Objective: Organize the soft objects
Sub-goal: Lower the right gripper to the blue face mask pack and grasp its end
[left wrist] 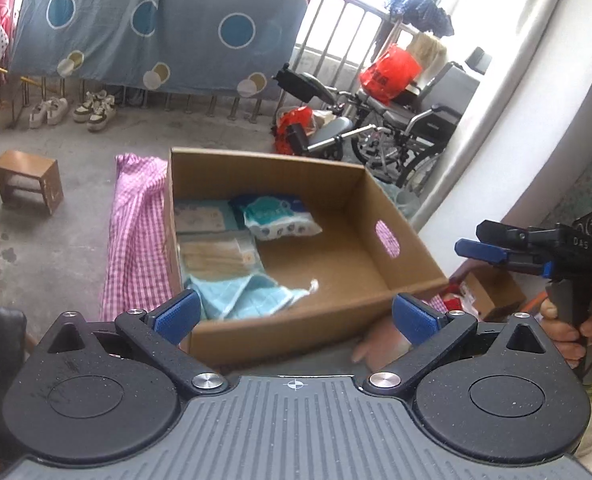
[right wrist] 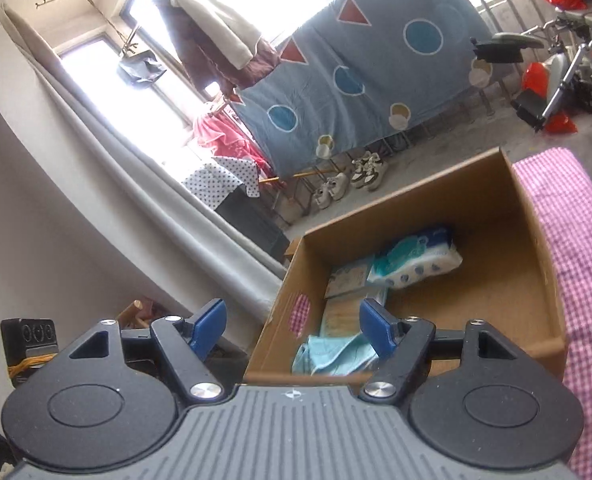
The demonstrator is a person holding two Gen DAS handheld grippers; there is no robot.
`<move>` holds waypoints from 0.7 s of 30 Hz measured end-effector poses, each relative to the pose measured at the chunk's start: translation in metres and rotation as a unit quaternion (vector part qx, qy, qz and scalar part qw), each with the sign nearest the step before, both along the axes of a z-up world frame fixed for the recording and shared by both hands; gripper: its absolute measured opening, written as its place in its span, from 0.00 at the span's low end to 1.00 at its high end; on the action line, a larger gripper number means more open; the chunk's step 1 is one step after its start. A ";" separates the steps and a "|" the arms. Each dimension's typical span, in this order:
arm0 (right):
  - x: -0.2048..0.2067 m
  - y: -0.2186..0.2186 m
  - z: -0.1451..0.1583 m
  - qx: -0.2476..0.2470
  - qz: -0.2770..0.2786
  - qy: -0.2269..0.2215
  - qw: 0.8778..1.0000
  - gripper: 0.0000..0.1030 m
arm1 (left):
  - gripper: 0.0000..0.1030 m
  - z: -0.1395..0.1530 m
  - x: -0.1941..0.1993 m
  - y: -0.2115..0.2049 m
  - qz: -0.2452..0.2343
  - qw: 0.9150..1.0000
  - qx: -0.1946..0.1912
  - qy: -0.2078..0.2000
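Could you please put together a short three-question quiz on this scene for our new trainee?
1. True or false: the left gripper is holding the light blue cloth.
2. Which item lies farthest back in the cardboard box? A) tissue pack B) light blue cloth C) shoe
3. Fill in: the box rests on a pink checked ____.

Key:
1. False; its fingers stand apart with nothing between them, and the cloth lies in the box. The right gripper is empty too.
2. A; the tissue pack sits towards the far wall.
3. Cloth, seen beside the box and through its handle hole.
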State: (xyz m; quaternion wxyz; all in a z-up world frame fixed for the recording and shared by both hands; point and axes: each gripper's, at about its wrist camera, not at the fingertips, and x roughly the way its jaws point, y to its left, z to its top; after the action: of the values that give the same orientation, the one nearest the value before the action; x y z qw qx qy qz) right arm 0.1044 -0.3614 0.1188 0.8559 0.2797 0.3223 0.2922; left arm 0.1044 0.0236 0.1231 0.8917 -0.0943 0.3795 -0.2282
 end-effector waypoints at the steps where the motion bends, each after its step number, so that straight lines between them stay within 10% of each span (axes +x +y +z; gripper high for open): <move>1: -0.011 0.004 -0.009 0.003 0.002 0.009 1.000 0.74 | 0.99 -0.011 -0.009 0.001 -0.005 1.000 -0.003 0.005; 10: -0.071 0.044 -0.107 -0.051 -0.025 0.133 0.989 0.69 | 0.99 -0.093 -0.045 -0.022 -0.023 1.000 0.018 -0.002; 21: -0.076 0.021 -0.184 0.007 -0.073 0.267 0.961 0.65 | 0.95 -0.149 -0.028 -0.075 -0.118 0.985 0.120 -0.031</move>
State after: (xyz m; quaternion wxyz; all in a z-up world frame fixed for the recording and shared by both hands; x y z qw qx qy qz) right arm 0.0281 -0.3408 -0.0647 0.7558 0.3764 0.5156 0.1458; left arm 0.0764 -0.0516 -0.0256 0.8744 0.0660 0.3852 -0.2877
